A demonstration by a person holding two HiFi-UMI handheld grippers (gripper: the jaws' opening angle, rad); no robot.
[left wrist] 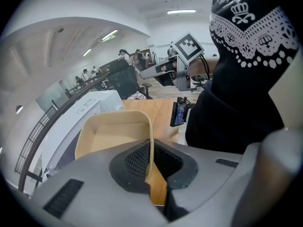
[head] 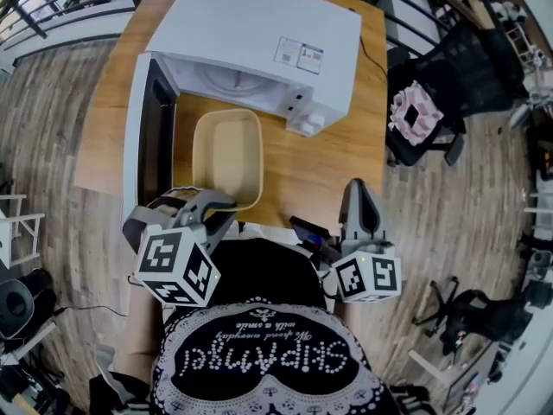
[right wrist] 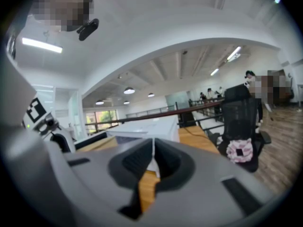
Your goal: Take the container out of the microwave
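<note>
Lying lengthwise toward the microwave [head: 259,33], the container [head: 226,156] is rim-pinched by left tool [left wrist: 150,160] (right tool [right wrist: 153,160] shut).

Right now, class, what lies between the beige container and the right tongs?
In the head view, bare wooden tabletop separates the beige container from the right tongs; a small black device sits just off that line, at the table's near edge.

Open-plan office, daytime: a black swivel chair [head: 436,102] stands on wood-plank flooring [head: 52,111] at the right of the head view, and a dark railing [head: 60,7] crosses its upper left corner. Strip lights [right wrist: 41,45] run along the white ceiling at the left of the right gripper view. People [left wrist: 124,55] stand far off, mid-left in the left gripper view, and a microwave [head: 259,33] sits on a wooden table [head: 328,171]
</note>
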